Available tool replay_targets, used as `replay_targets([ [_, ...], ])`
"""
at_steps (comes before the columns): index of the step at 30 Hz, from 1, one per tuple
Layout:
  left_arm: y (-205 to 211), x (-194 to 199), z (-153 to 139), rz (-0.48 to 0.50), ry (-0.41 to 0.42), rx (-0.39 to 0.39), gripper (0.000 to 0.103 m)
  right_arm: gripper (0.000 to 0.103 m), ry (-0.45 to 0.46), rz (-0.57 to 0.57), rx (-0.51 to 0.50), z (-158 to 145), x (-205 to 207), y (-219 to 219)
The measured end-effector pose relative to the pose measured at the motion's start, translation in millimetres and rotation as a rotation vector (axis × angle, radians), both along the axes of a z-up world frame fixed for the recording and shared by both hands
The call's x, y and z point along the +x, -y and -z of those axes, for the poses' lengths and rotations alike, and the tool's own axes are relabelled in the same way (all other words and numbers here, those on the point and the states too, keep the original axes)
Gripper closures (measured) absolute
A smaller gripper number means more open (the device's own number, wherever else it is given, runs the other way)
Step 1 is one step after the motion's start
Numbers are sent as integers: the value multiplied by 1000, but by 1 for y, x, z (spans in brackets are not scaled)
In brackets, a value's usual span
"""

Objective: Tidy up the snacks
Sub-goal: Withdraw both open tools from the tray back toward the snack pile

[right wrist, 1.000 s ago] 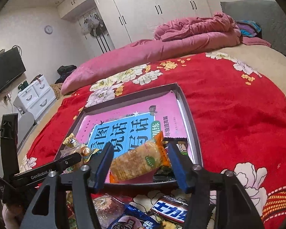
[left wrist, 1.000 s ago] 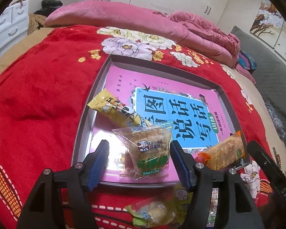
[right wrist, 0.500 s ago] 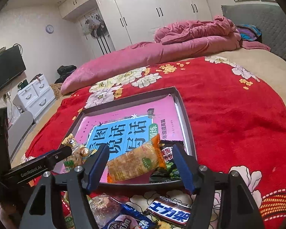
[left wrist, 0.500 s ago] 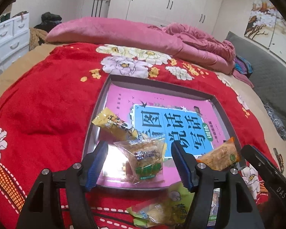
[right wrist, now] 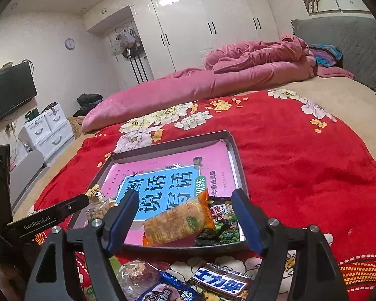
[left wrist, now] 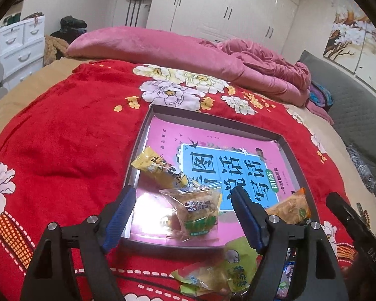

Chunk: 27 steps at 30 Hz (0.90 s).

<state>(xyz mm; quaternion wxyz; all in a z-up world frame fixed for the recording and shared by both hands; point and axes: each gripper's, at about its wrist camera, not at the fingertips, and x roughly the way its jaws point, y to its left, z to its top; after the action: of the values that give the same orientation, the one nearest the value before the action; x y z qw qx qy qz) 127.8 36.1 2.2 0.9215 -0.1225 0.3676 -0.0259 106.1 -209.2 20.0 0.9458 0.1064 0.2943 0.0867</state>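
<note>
Left gripper (left wrist: 181,217) hovering wide open at bottom centre of its frame, gripping nothing; clear snack packet (left wrist: 196,213) lying between jaws inside grey tray (left wrist: 292,156), yellow packet (left wrist: 160,169) just beside it, upper left. Right gripper (right wrist: 184,219) also gaping wide, empty; orange cracker pack (right wrist: 179,222) resting in tray's near corner, leaning on dark pea packet (right wrist: 224,225). Loose snacks, including chocolate bar (right wrist: 221,282), lying on red blanket (right wrist: 300,163) at frame bottom.
</note>
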Motion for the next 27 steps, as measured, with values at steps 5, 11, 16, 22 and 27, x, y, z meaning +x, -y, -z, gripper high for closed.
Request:
replay_targets([
  [5,-4,-3,-1,-11,-6,-3,23,27,-8,1,2,1,-1,1],
  [11,-6,-11,-3,-2,-12,-6,23,27,-16,-8,-3,2,-2,1],
  [16,-5,-16,-3,0,-21,-1,23,27,-22,-5,3,2,-6,3],
  [22,-5,-20,-3,2,-24,4,23,27,-22,17,26,-1,-14,13],
  [27,-1,-25,-4,11,-23,12,23,26,-25,62,42,-2,-18,26],
])
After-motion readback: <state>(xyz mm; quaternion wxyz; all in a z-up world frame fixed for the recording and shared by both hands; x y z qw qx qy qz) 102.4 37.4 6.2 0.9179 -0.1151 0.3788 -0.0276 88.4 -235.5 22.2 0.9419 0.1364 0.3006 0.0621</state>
